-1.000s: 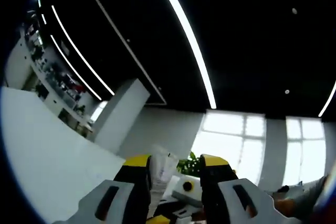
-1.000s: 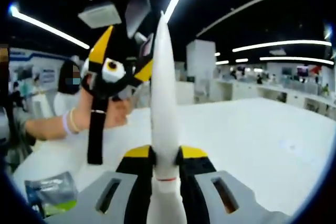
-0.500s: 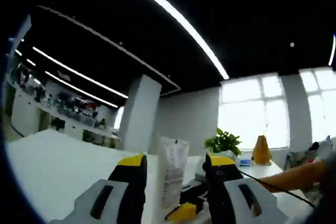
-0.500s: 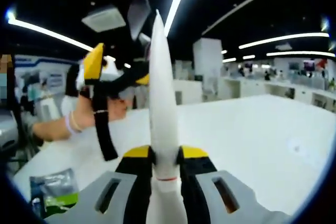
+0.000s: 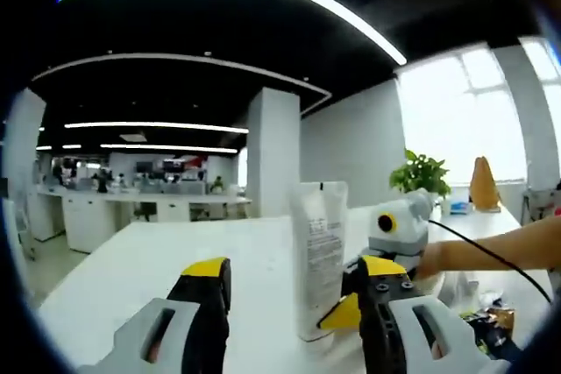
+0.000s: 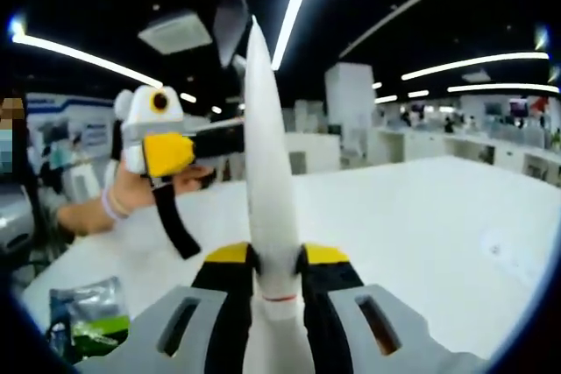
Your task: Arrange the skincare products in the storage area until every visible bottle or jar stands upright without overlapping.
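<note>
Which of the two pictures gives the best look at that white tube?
The left gripper view: it shows the tube broadside, standing on its cap, with the printed text on its face. The right gripper view sees the same tube edge-on, a thin white blade clamped in the right gripper, so its face is hidden.

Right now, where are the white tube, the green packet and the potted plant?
white tube (image 6: pixel 263 172): right gripper view, middle of its body.
green packet (image 6: pixel 88 321): right gripper view, its front.
potted plant (image 5: pixel 422 172): left gripper view, its leaves.
</note>
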Tool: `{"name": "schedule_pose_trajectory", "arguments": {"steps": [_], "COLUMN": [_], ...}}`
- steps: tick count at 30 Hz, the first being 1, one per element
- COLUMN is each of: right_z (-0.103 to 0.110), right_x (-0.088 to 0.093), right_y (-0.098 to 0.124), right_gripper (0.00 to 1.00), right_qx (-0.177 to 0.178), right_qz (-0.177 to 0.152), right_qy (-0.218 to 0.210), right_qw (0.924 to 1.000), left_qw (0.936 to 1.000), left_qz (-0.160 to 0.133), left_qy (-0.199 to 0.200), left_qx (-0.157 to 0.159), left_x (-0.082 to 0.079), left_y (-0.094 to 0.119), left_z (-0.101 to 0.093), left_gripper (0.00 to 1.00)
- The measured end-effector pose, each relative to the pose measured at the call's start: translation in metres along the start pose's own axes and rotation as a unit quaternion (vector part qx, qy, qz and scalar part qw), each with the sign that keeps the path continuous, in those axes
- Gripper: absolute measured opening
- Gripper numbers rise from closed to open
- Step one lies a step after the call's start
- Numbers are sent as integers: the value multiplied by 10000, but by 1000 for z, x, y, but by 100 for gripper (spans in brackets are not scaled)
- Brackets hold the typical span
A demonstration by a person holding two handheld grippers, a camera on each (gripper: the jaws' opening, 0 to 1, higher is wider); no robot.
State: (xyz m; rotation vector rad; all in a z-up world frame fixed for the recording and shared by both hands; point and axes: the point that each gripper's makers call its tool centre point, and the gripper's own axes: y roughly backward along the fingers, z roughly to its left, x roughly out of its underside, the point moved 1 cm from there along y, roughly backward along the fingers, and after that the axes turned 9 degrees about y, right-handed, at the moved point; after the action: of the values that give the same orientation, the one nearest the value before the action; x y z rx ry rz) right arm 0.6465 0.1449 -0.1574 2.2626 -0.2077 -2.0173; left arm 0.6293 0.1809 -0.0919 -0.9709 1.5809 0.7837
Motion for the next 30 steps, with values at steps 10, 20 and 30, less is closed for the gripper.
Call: {"name": "schedule_pose_trajectory", "arguments": {"steps": [10,20,30], "right_z": [1,0,7], "right_x": [17,-7,-3], "right_y": [-2,3,5], "right_gripper": [23,59,100], "right_qx": [108,275,325], "right_qz": [553,-51,217], "right_qy": [105,-92,350], "right_qw": [9984,9996,9986], "left_qw": [9985,9978,9969], "left_qz": [464,506,766], "left_qy": [100,309,66], "left_qx": [274,308,-151], "left_x": [16,18,26], "left_y": [-3,-4,-4], "left_z": [-12,-10,5], "left_gripper": [74,80,100]}}
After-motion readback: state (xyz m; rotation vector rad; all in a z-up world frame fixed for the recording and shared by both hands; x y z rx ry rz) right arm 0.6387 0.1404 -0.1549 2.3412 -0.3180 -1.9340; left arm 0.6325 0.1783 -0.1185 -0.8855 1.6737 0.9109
